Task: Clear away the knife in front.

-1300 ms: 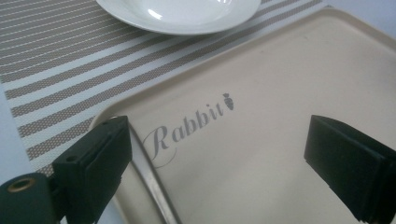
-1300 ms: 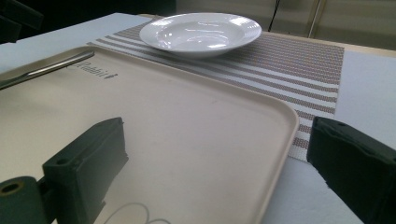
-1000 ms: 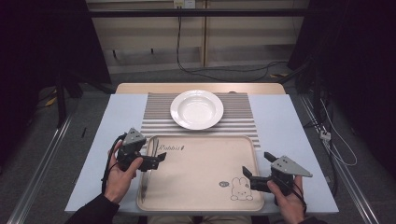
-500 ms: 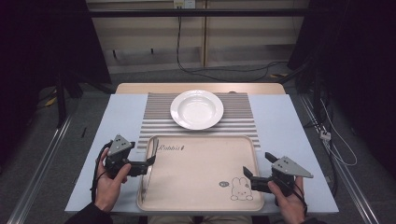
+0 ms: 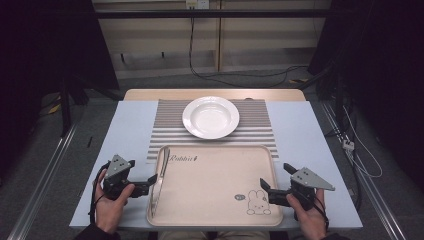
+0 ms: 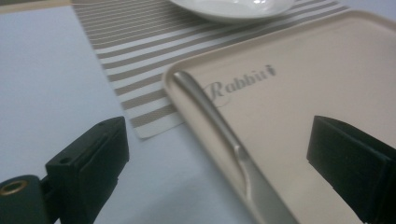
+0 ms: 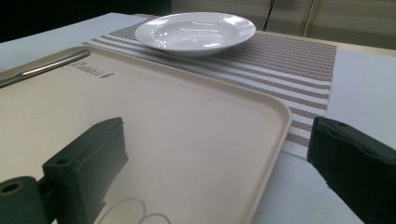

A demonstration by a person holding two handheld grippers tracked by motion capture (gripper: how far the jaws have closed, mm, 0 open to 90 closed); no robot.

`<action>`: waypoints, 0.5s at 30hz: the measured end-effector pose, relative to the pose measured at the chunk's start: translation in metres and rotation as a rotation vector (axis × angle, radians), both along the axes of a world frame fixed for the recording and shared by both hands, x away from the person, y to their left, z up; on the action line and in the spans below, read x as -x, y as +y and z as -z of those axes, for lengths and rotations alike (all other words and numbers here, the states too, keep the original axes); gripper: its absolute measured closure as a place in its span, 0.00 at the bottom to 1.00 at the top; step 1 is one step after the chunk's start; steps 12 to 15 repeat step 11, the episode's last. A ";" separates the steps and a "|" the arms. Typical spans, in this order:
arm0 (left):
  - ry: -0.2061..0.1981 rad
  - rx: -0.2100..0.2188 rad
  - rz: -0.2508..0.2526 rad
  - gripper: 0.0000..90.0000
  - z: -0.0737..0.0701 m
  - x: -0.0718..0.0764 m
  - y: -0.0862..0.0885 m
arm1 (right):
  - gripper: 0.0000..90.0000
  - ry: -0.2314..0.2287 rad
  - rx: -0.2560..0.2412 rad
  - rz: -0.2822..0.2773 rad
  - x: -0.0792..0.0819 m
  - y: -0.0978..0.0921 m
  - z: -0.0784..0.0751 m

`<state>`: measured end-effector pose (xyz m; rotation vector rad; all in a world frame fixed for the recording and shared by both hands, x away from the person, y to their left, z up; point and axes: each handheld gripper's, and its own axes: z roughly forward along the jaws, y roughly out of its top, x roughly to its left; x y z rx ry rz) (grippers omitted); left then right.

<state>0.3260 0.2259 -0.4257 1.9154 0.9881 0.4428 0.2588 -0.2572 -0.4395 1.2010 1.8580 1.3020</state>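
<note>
A beige tray (image 5: pixel 220 216) printed with a rabbit lies at the table's near edge. A silver knife (image 5: pixel 159 175) rests inside it along the left rim. My left gripper (image 5: pixel 141 171) is open just left of the tray, and in the left gripper view the knife (image 6: pixel 212 119) runs between its spread jaws without touching them. At the tray's right front corner my right gripper (image 5: pixel 274 176) is open and holds nothing; the tray rim (image 7: pixel 275 135) passes between its jaws. A white plate (image 5: pixel 210 116) sits on a striped placemat (image 5: pixel 170 127) behind the tray.
A pale blue cloth (image 5: pixel 127 125) covers the table, with bare strips on both sides of the placemat. The wooden table edge (image 5: pixel 150 94) shows at the back. Cables trail on the floor (image 5: pixel 360 155) at the right.
My left gripper has drawn back to the left and toward the person, off the tray's left edge. The knife now lies uncovered along that rim. The right gripper has stayed put.
</note>
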 end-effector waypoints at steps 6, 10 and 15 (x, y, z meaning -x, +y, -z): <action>0.021 0.023 0.021 0.06 0.005 -0.003 0.000 | 0.05 0.001 -0.002 -0.001 0.001 -0.001 0.000; 0.015 0.034 0.004 0.06 0.004 -0.004 0.003 | 0.05 0.001 -0.002 0.001 0.001 -0.001 0.001; 0.015 0.034 0.004 0.06 0.004 -0.004 0.003 | 0.05 0.001 -0.002 0.001 0.001 -0.001 0.001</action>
